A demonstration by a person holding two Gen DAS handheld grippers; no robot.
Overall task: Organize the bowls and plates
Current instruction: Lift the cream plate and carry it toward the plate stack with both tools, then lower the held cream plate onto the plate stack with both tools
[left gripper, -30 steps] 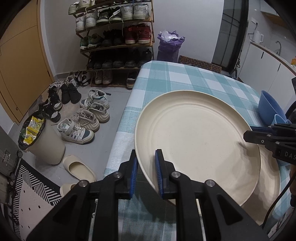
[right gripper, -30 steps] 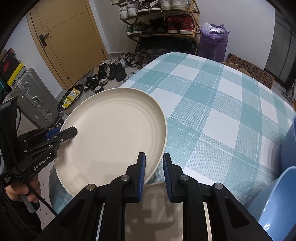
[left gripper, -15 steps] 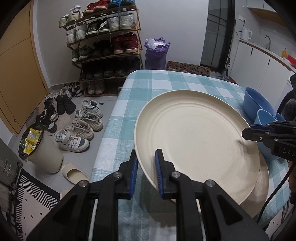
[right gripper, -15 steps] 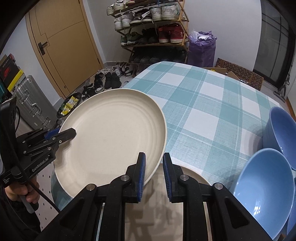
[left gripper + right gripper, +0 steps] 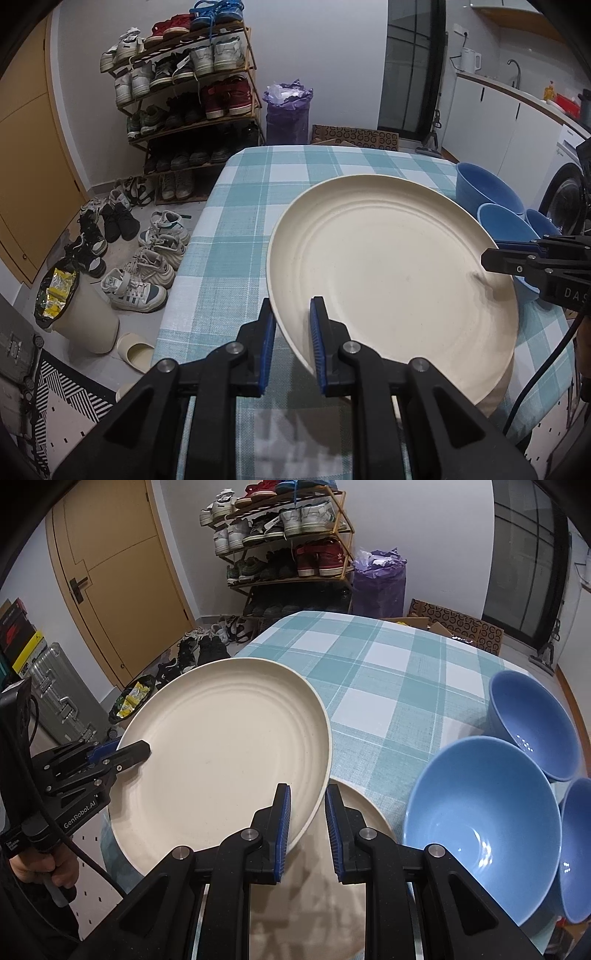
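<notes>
Underneath the lifted cream plate (image 5: 388, 266) a second cream plate (image 5: 364, 806) lies on the bench (image 5: 388, 672), mostly hidden: only a sliver of its rim shows past the upper plate's edge in either wrist view. The third blue bowl (image 5: 576, 849) is cut off by the frame edge in the right wrist view, and the bench's near edge is covered by the gripper bodies.

The left gripper (image 5: 293, 345) reaches in from the plate's near-left rim, its blue-padded fingers (image 5: 317, 343) clenched on that rim, one pad above and one below. The right gripper (image 5: 307, 829) grips the opposite rim the same way, fingers (image 5: 282, 827) pinched across the edge. Held between them, the plate hangs tilted above the checked cloth, just over the lower plate.

A large blue bowl (image 5: 484, 823) sits just beside the plates, with another blue bowl (image 5: 532, 723) behind it. Only the person's left hand (image 5: 40, 867) is visible, wrapped around the gripper handle.
</notes>
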